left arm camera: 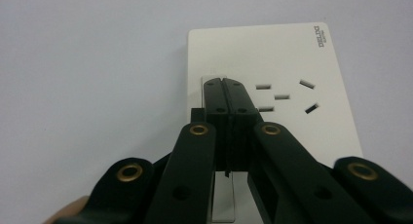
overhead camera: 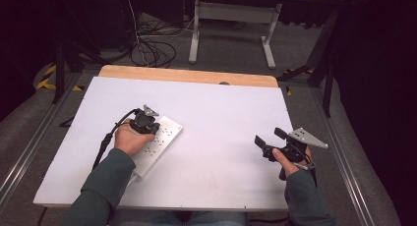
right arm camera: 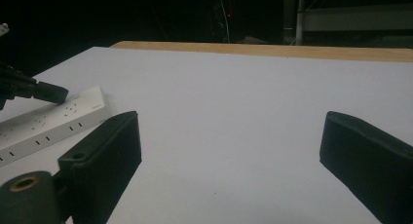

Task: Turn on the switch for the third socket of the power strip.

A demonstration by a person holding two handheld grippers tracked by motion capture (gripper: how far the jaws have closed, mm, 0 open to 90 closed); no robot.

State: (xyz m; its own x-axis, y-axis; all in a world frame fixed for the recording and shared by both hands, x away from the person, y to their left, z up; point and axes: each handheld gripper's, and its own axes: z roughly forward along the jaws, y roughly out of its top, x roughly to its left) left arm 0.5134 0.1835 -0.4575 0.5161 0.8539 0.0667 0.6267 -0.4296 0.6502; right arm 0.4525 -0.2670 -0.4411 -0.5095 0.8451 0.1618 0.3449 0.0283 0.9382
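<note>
A white power strip [overhead camera: 164, 137] lies slantwise on the left half of the white table [overhead camera: 221, 118]. My left gripper [overhead camera: 153, 127] is over it, jaws shut together with nothing between them. In the left gripper view the shut tips [left arm camera: 225, 83] sit over the far end of a narrow inset switch [left arm camera: 223, 204], beside a group of socket slots [left arm camera: 285, 96] on the power strip [left arm camera: 292, 48]. My right gripper [overhead camera: 269, 136] hovers open over the right side of the table. Its jaws [right arm camera: 229, 131] stand wide apart and empty, with the power strip [right arm camera: 53, 119] and the left gripper [right arm camera: 46, 92] farther left.
A bare wooden strip [overhead camera: 187, 74] runs along the table's far edge. Beyond it on the floor are coiled cables [overhead camera: 152, 51] and a desk's white legs [overhead camera: 231, 29]. Metal rails [overhead camera: 344, 162] flank both sides of the table.
</note>
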